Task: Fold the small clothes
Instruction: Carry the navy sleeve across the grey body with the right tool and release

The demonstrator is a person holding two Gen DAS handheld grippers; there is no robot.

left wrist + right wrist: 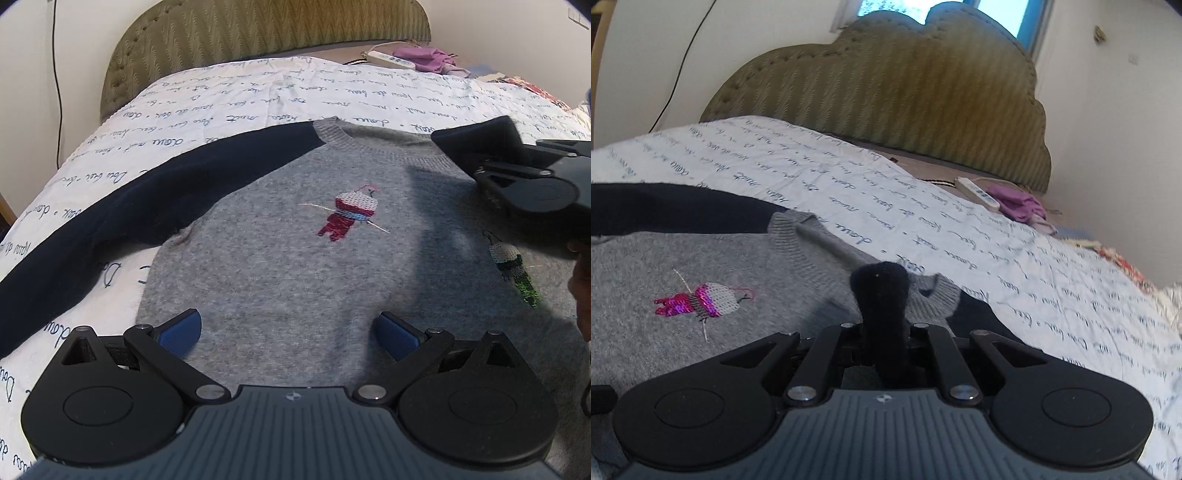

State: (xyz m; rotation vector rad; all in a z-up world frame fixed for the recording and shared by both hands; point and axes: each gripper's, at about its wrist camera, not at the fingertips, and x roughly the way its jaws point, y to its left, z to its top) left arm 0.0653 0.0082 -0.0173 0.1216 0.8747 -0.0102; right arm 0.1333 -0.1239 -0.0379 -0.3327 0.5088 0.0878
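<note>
A small grey sweater (280,258) with navy sleeves and sequin figures lies flat on the bed, neck toward the headboard. Its left navy sleeve (122,206) stretches out to the left over the cover. My left gripper (290,332) hovers over the sweater's lower part, open, its blue pads wide apart and nothing between them. My right gripper (882,306) is shut on the end of the right navy sleeve (881,291), holding it over the grey chest near the neckline (798,236). In the left wrist view, that right gripper (480,162) shows at the right with the navy cuff (476,140) pinched.
The white bed cover (229,103) with handwriting print spreads under the sweater. A green padded headboard (886,92) stands behind. A white power strip (977,192) and purple cloth (1021,206) lie by the headboard at the right. A person's hand (580,284) shows at the right edge.
</note>
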